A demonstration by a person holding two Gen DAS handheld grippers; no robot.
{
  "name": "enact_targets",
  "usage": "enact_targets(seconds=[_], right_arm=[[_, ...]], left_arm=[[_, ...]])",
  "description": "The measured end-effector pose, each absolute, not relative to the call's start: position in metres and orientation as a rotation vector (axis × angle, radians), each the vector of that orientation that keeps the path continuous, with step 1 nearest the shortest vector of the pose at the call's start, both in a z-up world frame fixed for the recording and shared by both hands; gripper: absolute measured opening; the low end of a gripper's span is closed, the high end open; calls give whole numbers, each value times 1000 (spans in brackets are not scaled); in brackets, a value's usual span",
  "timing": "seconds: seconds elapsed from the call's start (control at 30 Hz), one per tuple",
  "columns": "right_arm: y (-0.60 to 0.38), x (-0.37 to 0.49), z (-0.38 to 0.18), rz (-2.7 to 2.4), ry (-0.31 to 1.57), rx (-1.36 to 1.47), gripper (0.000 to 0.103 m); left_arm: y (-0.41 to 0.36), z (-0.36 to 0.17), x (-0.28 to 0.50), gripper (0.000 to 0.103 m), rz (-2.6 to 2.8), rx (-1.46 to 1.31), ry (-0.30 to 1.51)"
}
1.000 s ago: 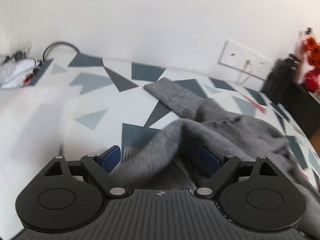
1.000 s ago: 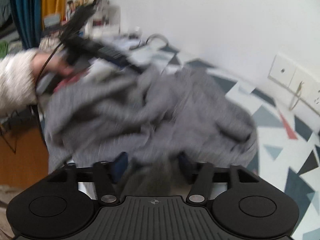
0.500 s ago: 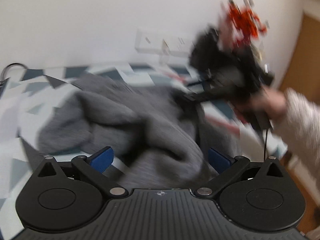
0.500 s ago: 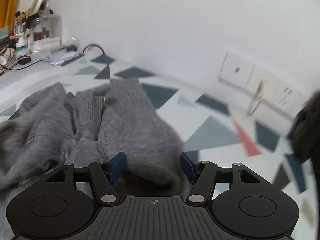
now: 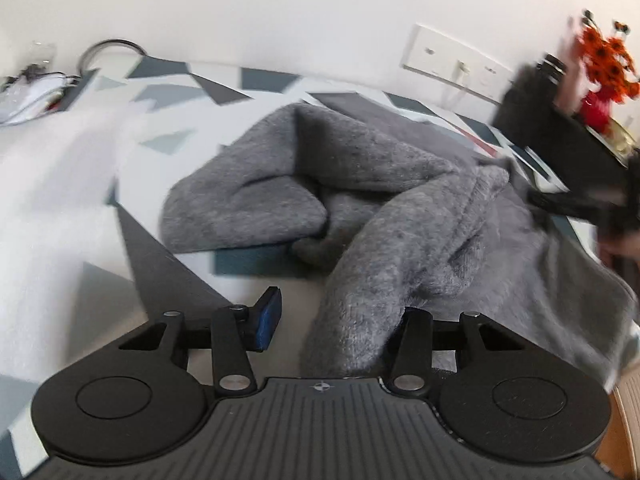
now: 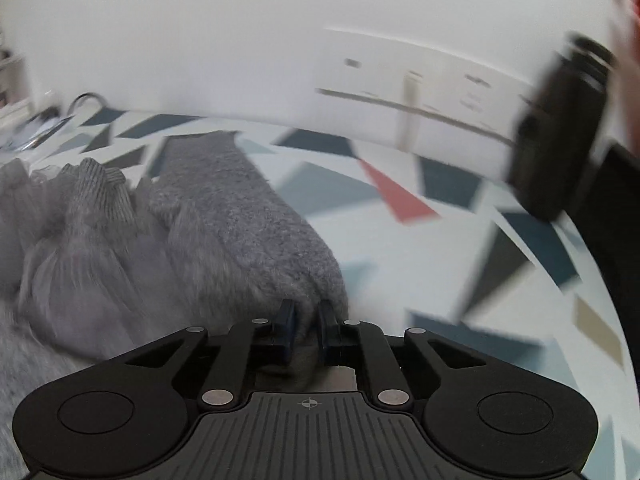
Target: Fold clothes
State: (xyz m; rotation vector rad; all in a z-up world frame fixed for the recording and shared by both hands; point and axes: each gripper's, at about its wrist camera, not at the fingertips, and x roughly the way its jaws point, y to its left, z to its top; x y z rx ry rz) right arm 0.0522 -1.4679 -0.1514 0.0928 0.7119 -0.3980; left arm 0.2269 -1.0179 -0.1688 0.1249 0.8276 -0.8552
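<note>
We find the sweater [image 5: 360, 200] bunched, no fold made. Right gripper [image 6: 307, 320] pinches its edge; left gripper [image 5: 336, 320] gapes around a sleeve.

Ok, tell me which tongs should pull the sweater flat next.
Right. The right tongs are already shut on a fold of the sweater, so they can probably pull straight away. The left tongs are open, with cloth lying loose between the fingers.

No text, label, brand, number or sign can be read anywhere in either wrist view.
</note>
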Motion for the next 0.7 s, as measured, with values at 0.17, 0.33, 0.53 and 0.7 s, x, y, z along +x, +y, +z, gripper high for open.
enact_targets(seconds=[0.17,0.33,0.53,0.7], right_arm=[[-1469,10,-156,-462,730,97,7],[-1456,-12,-153,-487,768,65,8],[-1434,-16,-122,-446,678,61,47],[-1406,9,-111,-266,657,83,81]], left_arm=[[-1039,-171,233,53,-834,207,768],[-1065,-174,235,70,-821,272,724],[-1073,-180,241,101,-806,298,728],[-1072,-183,244,103,-846,305,702]])
